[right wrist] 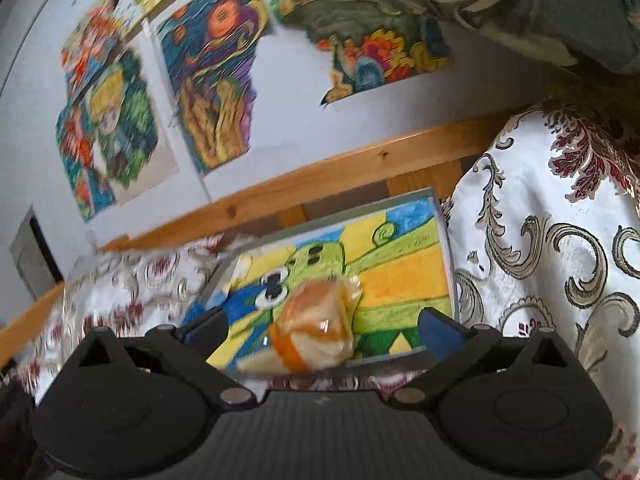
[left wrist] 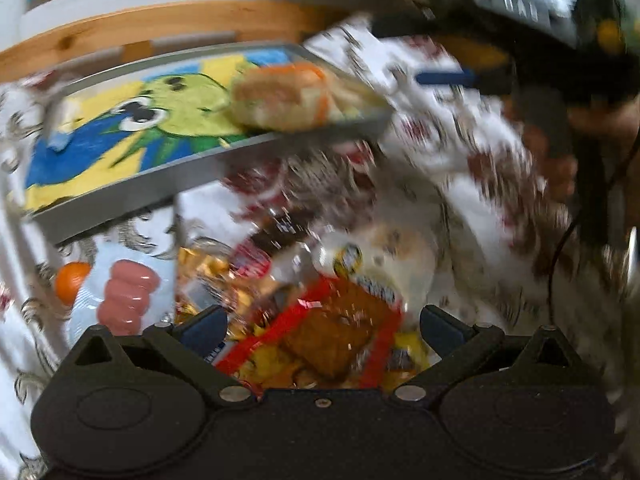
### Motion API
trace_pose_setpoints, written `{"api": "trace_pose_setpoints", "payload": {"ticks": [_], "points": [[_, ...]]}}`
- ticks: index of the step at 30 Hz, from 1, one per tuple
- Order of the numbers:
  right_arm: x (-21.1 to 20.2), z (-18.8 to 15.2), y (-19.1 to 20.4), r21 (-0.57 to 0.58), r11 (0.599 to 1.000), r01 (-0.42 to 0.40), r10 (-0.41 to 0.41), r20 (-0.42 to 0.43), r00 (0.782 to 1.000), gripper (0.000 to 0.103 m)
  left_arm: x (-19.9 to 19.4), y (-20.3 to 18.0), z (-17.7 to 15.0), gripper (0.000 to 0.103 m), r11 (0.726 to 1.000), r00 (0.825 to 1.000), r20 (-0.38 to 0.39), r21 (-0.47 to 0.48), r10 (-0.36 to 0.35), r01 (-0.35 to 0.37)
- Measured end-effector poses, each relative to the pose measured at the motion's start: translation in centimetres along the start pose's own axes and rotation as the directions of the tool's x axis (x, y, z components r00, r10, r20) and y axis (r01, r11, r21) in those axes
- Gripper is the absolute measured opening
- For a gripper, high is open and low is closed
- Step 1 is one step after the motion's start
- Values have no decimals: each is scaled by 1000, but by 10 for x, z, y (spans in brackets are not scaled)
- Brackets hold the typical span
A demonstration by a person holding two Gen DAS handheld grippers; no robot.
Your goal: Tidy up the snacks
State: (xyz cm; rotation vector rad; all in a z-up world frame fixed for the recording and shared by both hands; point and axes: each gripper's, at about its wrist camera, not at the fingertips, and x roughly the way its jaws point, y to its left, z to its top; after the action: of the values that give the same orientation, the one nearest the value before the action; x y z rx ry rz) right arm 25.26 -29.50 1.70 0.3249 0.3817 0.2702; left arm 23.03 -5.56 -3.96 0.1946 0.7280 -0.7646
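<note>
- My right gripper (right wrist: 322,322) is released; the bun (right wrist: 316,330) lies on the tray (right wrist: 446,240), deposited for sorting.
- My left gripper (left wrist: 322,330), spread wide, hovers over the pile (left wrist: 332,332), presumably selecting the next snack.

Home bedroom, crayon drawings (right wrist: 208,92) taped on wall, wooden bedframe (right wrist: 320,180) (floral bedspread (right wrist: 560,240))

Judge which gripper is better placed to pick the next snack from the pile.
Left. Its open jaws already straddle the red snack packet atop the pile, while the right gripper, jaws open, hangs over the tray by the wrapped bread lying there.
</note>
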Motion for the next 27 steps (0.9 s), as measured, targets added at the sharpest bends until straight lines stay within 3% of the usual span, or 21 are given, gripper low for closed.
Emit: {"api": "trace_pose_setpoints", "payload": {"ticks": [5, 7, 8, 9, 14, 20, 24, 27], "points": [[-15, -9, 10, -28, 1000, 2, -3, -14, 1000, 103, 16, -9, -4, 88, 994, 997, -60, 96, 54, -48], [-19, -12, 14, -45, 999, 4, -5, -24, 1000, 103, 17, -9, -3, 81, 994, 997, -61, 105, 44, -38], [-21, -14, 16, -57, 998, 7, -9, -32, 999, 103, 18, -8, -2, 71, 994, 997, -69, 102, 41, -34], [-22, -17, 18, -69, 998, 10, -13, -38, 999, 103, 18, -8, -1, 68, 994, 996, -69, 97, 55, -48], [-21, -26, 27, -130, 991, 24, -32, -61, 998, 103, 18, -7, 1, 66, 995, 995, -56, 55, 84, -81], [-16, -27, 22, -108, 994, 25, -32, -57, 998, 103, 6, -5, 10, 56, 993, 993, 8, -8, 119, -118], [-15, -27, 18, -90, 995, 30, -35, -55, 998, 103, 13, 1, 9, 59, 991, 991, -32, -42, 128, -129], [-15, -26, 16, -84, 996, 29, -34, -48, 998, 103, 10, 2, 9, 56, 987, 989, -10, -69, 146, -146]]}}
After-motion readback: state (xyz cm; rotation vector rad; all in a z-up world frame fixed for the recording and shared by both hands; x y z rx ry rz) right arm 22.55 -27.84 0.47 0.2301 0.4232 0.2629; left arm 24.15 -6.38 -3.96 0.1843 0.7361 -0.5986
